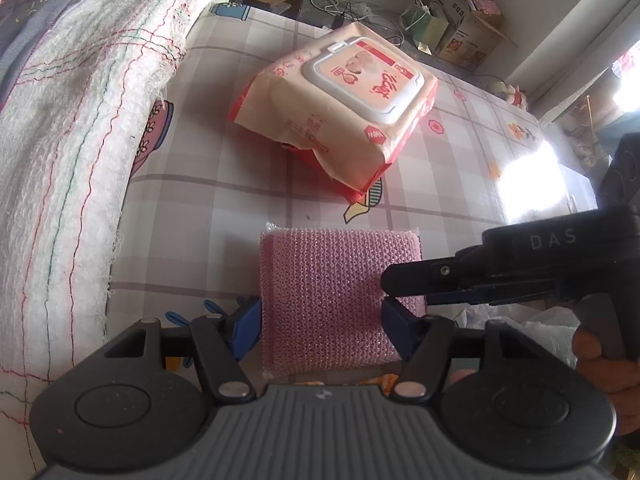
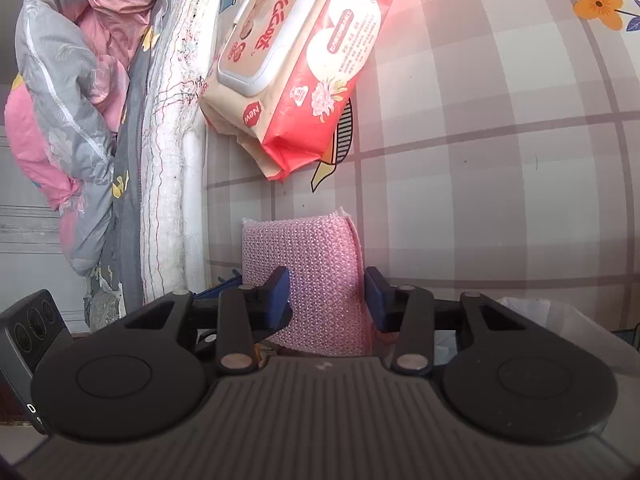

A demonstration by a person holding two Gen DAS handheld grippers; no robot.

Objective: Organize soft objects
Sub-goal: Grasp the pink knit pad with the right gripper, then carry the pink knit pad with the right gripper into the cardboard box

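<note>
This is a lived-in home, most likely a bedroom. A thick white woven mattress pad with loose red and green threads point(image 1: 76, 128) runs along one side, and above it lies a crumpled grey-and-pink floral quilt point(image 2: 68, 92). The surface beside the bed wears a checked grey-and-white plastic cover printed with orange flowers and cartoon figures point(image 1: 224, 200), the kind used in households. On it rests a cream-and-red soft pack of wet wipes with a white flip lid point(image 1: 340, 96). Against the far wall stand open cardboard boxes stuffed with odds and ends point(image 1: 460, 20), with tangled black and white charger cables point(image 1: 344, 10) nearby.
</note>
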